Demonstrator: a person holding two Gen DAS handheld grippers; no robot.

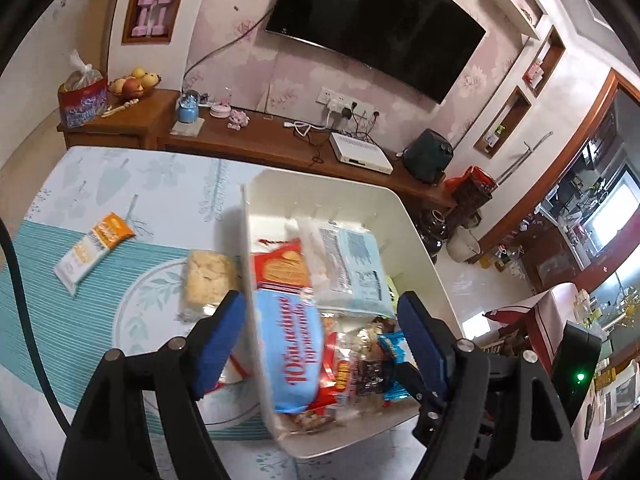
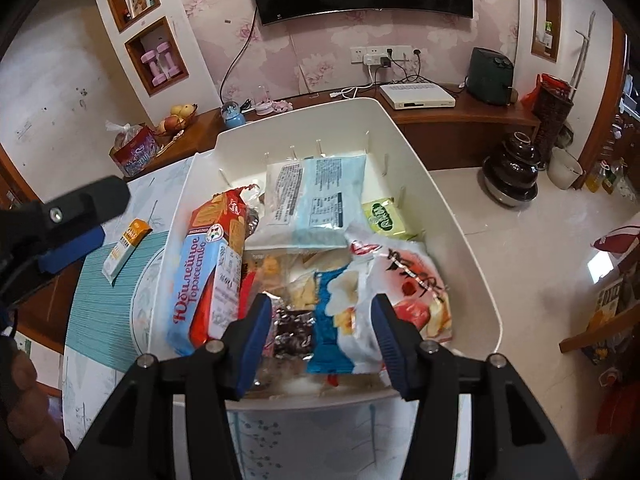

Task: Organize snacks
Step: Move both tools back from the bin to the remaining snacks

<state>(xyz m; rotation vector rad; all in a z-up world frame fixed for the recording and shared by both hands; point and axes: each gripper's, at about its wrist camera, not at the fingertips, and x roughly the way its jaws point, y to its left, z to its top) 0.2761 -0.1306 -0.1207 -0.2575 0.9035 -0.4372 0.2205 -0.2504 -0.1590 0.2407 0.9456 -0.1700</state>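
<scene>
White bin (image 2: pixel 452 216) mostly packed; orange-white bar (image 1: pixel 94 246) + crumbly cake pkt (image 1: pixel 208 280) left on table (image 1: pixel 100 184). Left gripper (image 1: pixel 320 344) and right gripper (image 2: pixel 320 344) both wide, empty.

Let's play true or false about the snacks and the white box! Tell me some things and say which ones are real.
1. The white bin has many snack packs in it. True.
2. The orange and white bar is inside the bin. False: it lies on the table.
3. The left gripper is open. True.
4. The right gripper is squeezing the blue biscuit pack. False: it is open, holding nothing.
5. The crumbly cake bar lies outside the bin. True.
</scene>
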